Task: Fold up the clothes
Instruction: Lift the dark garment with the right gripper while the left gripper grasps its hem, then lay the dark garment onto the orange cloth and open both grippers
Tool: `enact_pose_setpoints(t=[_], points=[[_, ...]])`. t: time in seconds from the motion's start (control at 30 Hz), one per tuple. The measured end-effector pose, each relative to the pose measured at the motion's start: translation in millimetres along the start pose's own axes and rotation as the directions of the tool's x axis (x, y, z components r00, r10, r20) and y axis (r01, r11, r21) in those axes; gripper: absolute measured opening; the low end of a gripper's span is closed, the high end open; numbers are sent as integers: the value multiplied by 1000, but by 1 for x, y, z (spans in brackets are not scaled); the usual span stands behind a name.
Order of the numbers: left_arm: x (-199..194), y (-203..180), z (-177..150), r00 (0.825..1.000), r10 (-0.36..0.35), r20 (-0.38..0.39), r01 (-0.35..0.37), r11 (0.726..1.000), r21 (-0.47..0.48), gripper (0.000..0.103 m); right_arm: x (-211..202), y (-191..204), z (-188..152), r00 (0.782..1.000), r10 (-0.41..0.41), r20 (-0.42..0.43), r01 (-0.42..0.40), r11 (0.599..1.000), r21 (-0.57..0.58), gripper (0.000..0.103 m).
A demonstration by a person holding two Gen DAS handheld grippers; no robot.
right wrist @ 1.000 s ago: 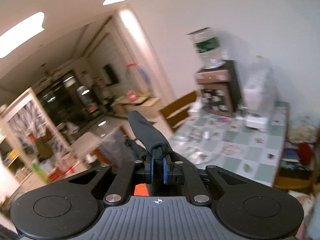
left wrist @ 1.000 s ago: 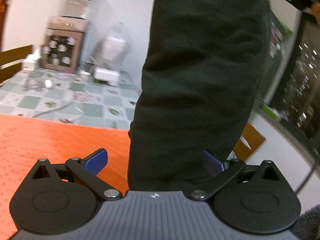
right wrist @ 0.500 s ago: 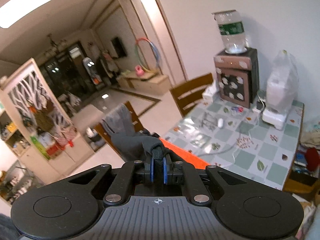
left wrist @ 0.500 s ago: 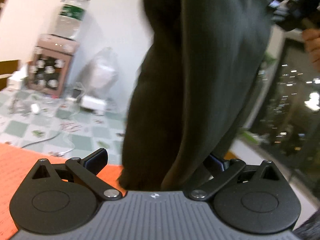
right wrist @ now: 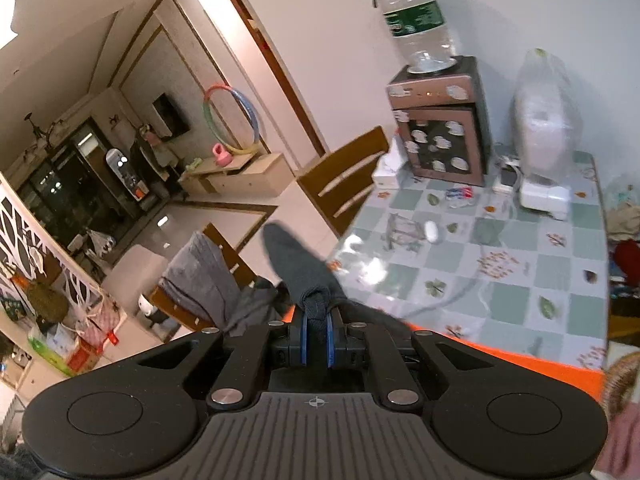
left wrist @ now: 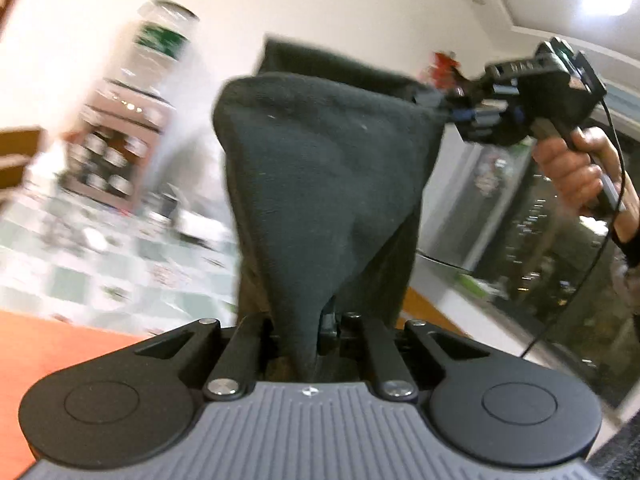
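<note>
Dark garment was off surface, held in air between both tongs. Left tongs had just been closing, jaws clamped on lower fold of cloth. Right tongs were pinched on upper corner; right hand gripped handle. From right wrist view, right tongs held bunched fabric between blue pads. Orange mat covered near surface; water dispenser stood at far end, background blurred.

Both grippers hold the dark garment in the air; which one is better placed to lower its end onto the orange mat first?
Left, probably: the left gripper sits low, close above the orange mat.
</note>
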State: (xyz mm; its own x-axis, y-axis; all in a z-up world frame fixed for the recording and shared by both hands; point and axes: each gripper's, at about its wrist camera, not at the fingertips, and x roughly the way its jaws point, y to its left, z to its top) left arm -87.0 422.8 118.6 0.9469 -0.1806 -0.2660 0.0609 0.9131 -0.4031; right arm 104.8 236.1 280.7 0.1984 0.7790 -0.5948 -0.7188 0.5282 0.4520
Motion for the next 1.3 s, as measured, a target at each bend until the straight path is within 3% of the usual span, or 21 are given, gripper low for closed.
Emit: enact_pose_setpoints(t=[0.17,0.33,0.43,0.53,0.67,0.87,1.07,1.17,1.3], points=[[-47,52,51,983,172,60,-175,983,56,9,68,29,29,999,45,14,-45,999,-6,11],[-86,87,101,936,332,118,-347,928,138,8,130,61,61,994,103,32,-103,995,0,11],[-105,97,118,913,378,154,-401,902,163,9,154,62,64,992,126,25,-127,992,23,11],[-119,94,115,906,393,156,-418,889,188,9,175,58,60,990,141,1,-141,989,46,11],[-117,87,86,918,389,76,-396,896,201,9,203,40,31,991,121,-64,-115,989,91,11],[-98,100,9,917,387,-92,-370,915,159,9,222,-1,-42,989,88,-121,-65,981,185,12],[-78,88,-56,920,299,-253,-275,953,127,9,213,-38,-113,989,31,-143,7,966,260,12],[-69,78,-92,916,255,-311,-228,966,121,9,204,-61,-145,989,-8,-150,53,955,292,12],[-54,69,-134,896,208,-393,-174,977,122,9,198,-82,-186,983,-72,-168,123,940,318,12]])
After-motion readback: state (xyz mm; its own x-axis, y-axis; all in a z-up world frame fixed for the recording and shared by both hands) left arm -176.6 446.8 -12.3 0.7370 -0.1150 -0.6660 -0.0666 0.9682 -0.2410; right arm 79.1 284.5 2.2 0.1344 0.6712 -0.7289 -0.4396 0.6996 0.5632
